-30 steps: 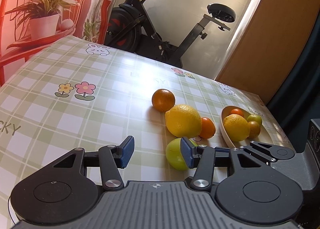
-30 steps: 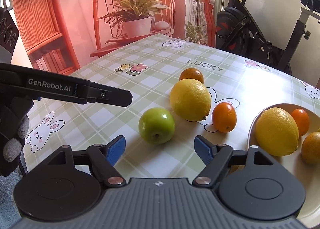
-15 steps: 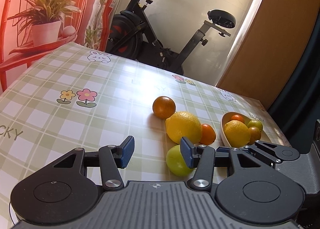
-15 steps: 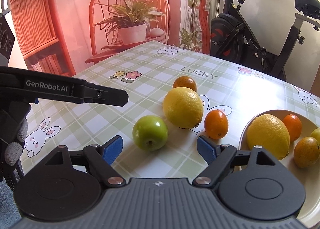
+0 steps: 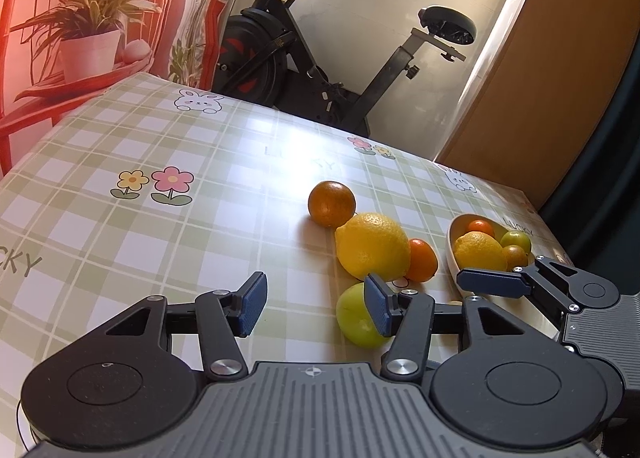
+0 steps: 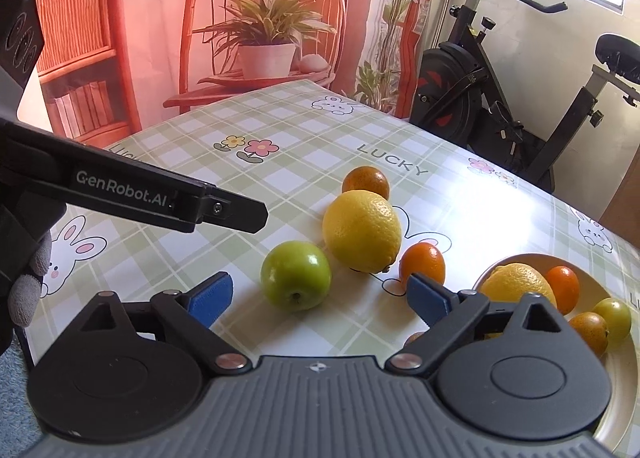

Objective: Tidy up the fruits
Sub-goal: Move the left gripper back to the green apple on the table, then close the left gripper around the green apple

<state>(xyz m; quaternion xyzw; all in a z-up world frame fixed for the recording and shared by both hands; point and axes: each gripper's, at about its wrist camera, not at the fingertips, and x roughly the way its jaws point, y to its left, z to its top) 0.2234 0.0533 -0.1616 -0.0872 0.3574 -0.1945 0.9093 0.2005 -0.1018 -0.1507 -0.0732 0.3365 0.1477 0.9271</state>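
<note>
A green apple (image 6: 296, 275), a large yellow lemon (image 6: 362, 231), a small orange (image 6: 423, 262) and a darker orange (image 6: 366, 182) lie loose on the checked tablecloth. A cream bowl (image 6: 616, 390) at right holds a lemon (image 6: 516, 282) and several small fruits. My right gripper (image 6: 318, 300) is open and empty, just short of the apple. My left gripper (image 5: 316, 306) is open and empty; the apple (image 5: 356, 318) is partly behind its right finger. The lemon (image 5: 372, 246) and bowl (image 5: 454, 254) lie beyond.
An exercise bike (image 5: 320, 58) stands behind the table's far edge. A red chair with a potted plant (image 6: 266, 46) is at the far left. The left gripper's finger (image 6: 160, 198) crosses the right wrist view. Open tablecloth (image 5: 140, 218) lies to the left.
Both grippers have drawn back and risen slightly, so the fruits sit lower and smaller in view. Both stay open. No fruit has moved.
</note>
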